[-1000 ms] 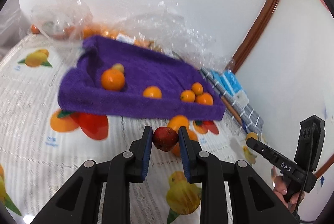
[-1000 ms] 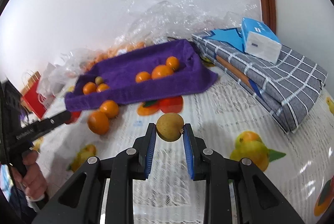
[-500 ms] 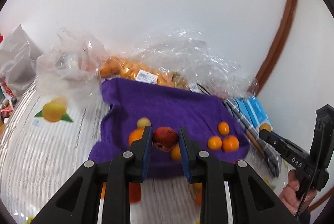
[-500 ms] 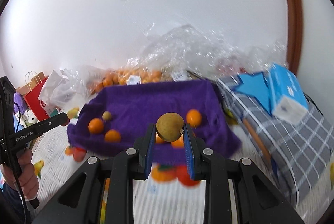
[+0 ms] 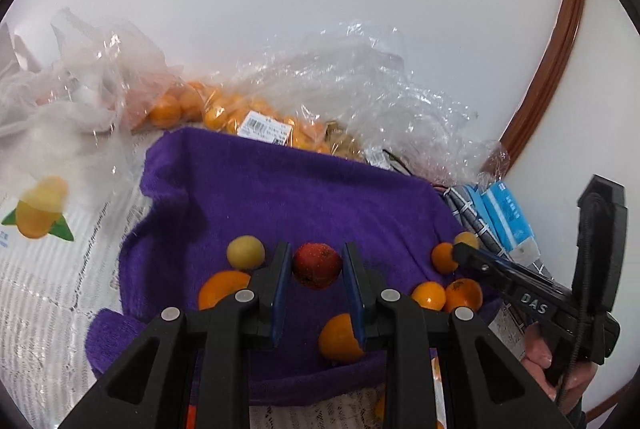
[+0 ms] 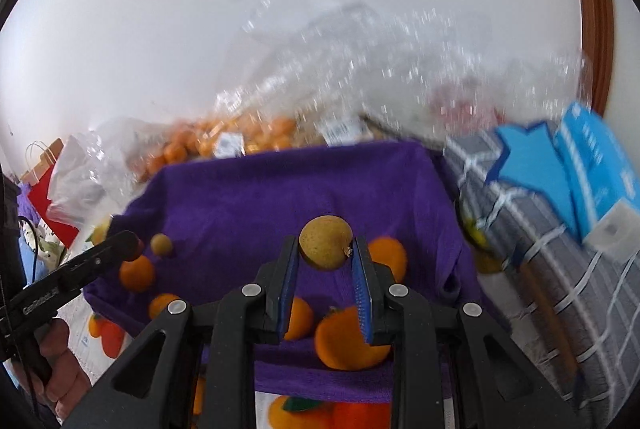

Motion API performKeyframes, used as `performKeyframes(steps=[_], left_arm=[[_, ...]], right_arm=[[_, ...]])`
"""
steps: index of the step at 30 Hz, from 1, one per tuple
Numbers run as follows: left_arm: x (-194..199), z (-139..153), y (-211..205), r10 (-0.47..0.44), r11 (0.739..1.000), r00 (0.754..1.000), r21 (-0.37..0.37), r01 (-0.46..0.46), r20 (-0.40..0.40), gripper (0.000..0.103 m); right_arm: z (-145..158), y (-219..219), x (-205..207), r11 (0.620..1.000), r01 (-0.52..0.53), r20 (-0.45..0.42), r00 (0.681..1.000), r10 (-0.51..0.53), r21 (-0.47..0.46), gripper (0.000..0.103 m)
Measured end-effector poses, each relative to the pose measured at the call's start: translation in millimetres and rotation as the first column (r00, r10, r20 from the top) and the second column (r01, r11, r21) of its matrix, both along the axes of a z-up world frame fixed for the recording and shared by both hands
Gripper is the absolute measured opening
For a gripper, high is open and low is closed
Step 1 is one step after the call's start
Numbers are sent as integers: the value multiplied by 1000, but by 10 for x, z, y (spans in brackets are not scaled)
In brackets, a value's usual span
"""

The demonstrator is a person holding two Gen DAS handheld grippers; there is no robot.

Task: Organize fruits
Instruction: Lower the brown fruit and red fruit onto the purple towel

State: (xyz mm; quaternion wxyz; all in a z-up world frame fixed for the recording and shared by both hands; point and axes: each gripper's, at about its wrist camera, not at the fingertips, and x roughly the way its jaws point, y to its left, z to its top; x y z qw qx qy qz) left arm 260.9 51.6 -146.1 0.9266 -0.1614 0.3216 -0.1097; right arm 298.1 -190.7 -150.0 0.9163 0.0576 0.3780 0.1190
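A purple towel-lined tray (image 5: 304, 197) holds several oranges (image 5: 429, 295) and a small yellow fruit (image 5: 245, 251). My left gripper (image 5: 317, 265) is shut on a red fruit (image 5: 317, 265) and holds it above the tray's near half. My right gripper (image 6: 326, 243) is shut on a brown-yellow pear (image 6: 326, 242) and holds it above the same tray (image 6: 304, 185), over oranges (image 6: 350, 339). The right gripper's fingers (image 5: 472, 257) reach in from the right in the left wrist view. The left gripper's fingers (image 6: 116, 245) show at the left in the right wrist view.
Clear plastic bags with many small oranges (image 5: 224, 117) lie behind the tray against the white wall. A folded grey checked cloth (image 6: 560, 269) with a blue tissue box (image 6: 596, 181) lies to the right. A fruit-print tablecloth (image 5: 36, 269) covers the table. A red paper bag (image 6: 48, 197) stands far left.
Both grippers have moved forward from over the tablecloth to above the tray, each still holding its fruit. The tray now fills the lower middle of both views.
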Motion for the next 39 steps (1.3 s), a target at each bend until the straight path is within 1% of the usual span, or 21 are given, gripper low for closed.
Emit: performKeyframes(steps=[3, 7, 10, 13, 22, 27, 33, 39], left_arm=[[22, -67, -21, 5, 1000, 1000, 5, -4, -14, 25], [53, -146, -78, 2, 999, 999, 32, -1, -39, 25], [67, -171, -99, -2, 999, 999, 40, 4, -43, 25], [60, -172, -93, -3, 999, 999, 37, 5, -39, 25], [59, -166, -101, -7, 999, 999, 40, 9, -38, 25], [61, -157, -123, -27, 998, 999, 49, 28, -38, 26], [38, -126, -149, -35, 998, 999, 57, 36, -17, 30], [23, -114, -135, -36, 998, 999, 53, 36, -6, 30]], right_arm=[[-75, 28, 47, 1000, -1, -17, 1000, 0, -20, 26], [-173, 42, 82, 1000, -8, -47, 999, 7, -15, 26], [-191, 61, 83, 999, -6, -35, 999, 5, -32, 26], [-195, 63, 71, 1000, -11, -29, 1000, 10, -29, 26], [-185, 73, 25, 997, -7, -12, 1000, 6, -82, 27], [-183, 10, 30, 998, -5, -30, 1000, 3, -58, 27], [-192, 40, 16, 996, -8, -12, 1000, 7, -84, 27], [-185, 17, 0, 997, -6, -13, 1000, 5, -74, 28]])
